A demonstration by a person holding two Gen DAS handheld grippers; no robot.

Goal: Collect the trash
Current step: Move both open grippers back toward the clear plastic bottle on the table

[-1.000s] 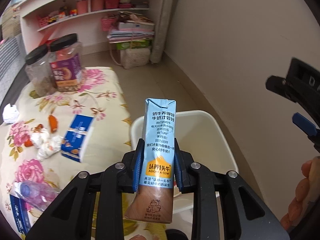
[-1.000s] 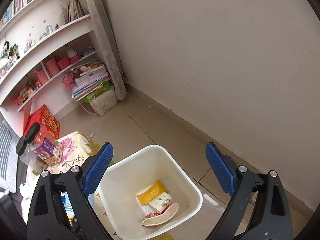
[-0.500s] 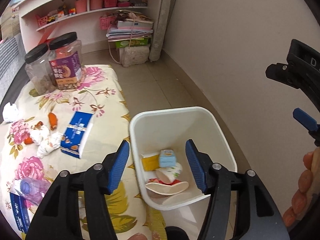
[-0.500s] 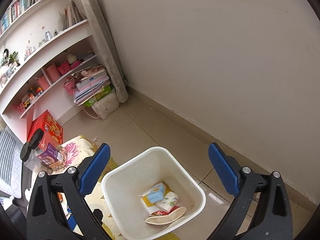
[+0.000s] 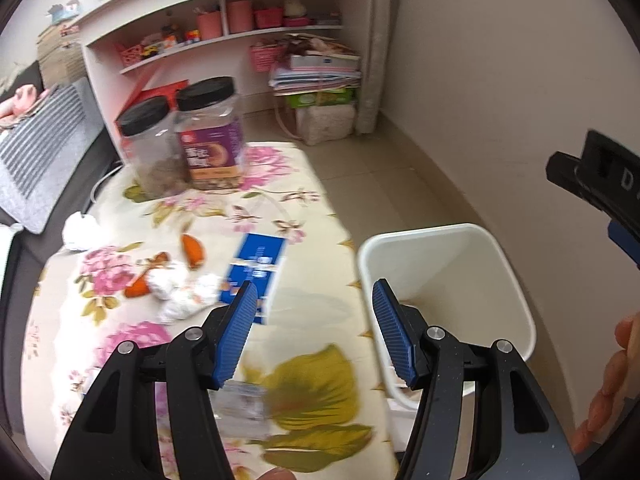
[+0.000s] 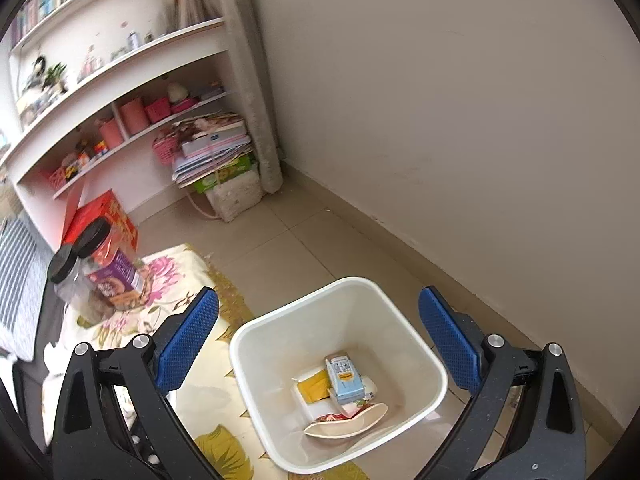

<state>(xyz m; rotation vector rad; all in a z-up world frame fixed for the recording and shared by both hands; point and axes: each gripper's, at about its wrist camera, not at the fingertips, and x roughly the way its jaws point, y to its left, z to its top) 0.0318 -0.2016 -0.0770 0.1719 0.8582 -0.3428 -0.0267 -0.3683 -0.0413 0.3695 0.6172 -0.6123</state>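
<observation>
The white trash bin [image 6: 420,344] stands on the floor beside the floral table [image 5: 304,208]. In it lie the blue milk carton [image 6: 345,378], a yellow packet [image 6: 312,389] and a paper dish [image 6: 348,424]. My left gripper [image 5: 314,336] is open and empty, over the table edge left of the bin [image 5: 508,276]. My right gripper [image 6: 320,344] is open and empty above the bin. On the table lie a blue box [image 5: 256,272], white crumpled tissues [image 5: 182,292], orange peel [image 5: 192,250] and a clear wrapper [image 5: 244,408].
Two black-lidded jars [image 5: 208,136] stand at the table's far end. A white paper ball [image 5: 82,230] lies at the left edge. Shelves [image 5: 224,36] and stacked books [image 5: 316,76] are behind; a wall [image 6: 480,120] runs on the right.
My left gripper opened and the milk carton dropped into the bin. The left gripper then swung left, toward the table. The right gripper stayed open above the bin.
</observation>
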